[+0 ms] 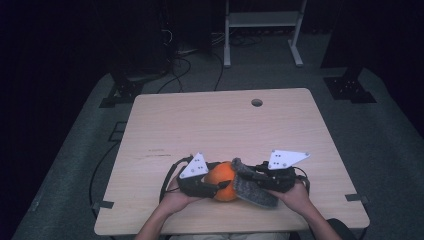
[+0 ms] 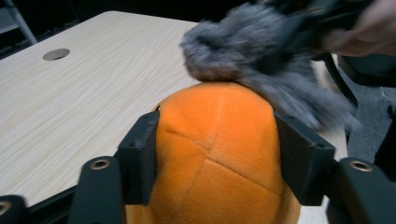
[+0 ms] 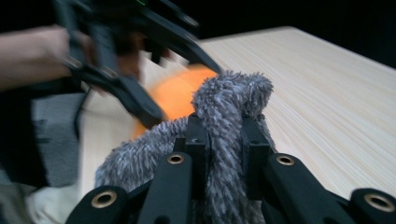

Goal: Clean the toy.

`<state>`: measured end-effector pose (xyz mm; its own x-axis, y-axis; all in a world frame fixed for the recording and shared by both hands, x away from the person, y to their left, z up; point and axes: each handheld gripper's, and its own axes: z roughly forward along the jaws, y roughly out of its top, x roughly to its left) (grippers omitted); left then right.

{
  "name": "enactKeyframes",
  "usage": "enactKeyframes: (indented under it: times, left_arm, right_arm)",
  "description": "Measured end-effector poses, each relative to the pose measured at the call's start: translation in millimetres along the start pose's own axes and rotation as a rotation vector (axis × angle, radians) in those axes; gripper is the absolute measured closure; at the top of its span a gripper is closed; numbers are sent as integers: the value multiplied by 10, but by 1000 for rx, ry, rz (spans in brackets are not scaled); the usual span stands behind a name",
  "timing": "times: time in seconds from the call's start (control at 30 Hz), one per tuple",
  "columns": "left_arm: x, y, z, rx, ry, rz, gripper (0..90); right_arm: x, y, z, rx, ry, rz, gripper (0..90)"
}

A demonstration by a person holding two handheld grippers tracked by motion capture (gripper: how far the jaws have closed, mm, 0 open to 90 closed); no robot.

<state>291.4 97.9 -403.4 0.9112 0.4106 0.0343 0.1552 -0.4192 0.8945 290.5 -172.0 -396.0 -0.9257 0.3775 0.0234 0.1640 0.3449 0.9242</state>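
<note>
1. The wooden surface (image 1: 220, 125) carries the work at its near edge, close to the person.
2. The grey furry cloth (image 1: 252, 187) drapes against the orange plush ball's right side; the right gripper (image 3: 223, 140) has its fingers clamped on a bunched fold, probably to pull it over or off.
3. The orange plush ball (image 2: 219, 154) sits squeezed between the left gripper (image 2: 219, 158) fingers, steadying it.

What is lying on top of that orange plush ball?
A grey fuzzy cloth drapes over the far top of the orange plush ball, pinched by the right gripper. The left gripper clamps the ball's sides. How far the cloth reaches down the ball's far side is hidden.
</note>
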Motion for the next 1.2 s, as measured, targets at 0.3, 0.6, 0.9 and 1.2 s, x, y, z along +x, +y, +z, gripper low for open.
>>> enactKeyframes:
  times: [0.3,0.6,0.9,1.2]
  left_arm:
    - [147,-117,30,-8,-66,-86,206]
    - [63,-57,8,-14,-40,-35,407]
    - [36,23,-57,-9,-40,-45,407]
    - [118,-95,59,37,-71,-69,144]
  right_arm:
    - [-86,-81,5,53,-60,17,769]
    - [-42,-9,11,3,-11,17,770]
    - [22,25,-44,-18,-20,-8,769]
    - [-154,-115,-7,41,-76,34,768]
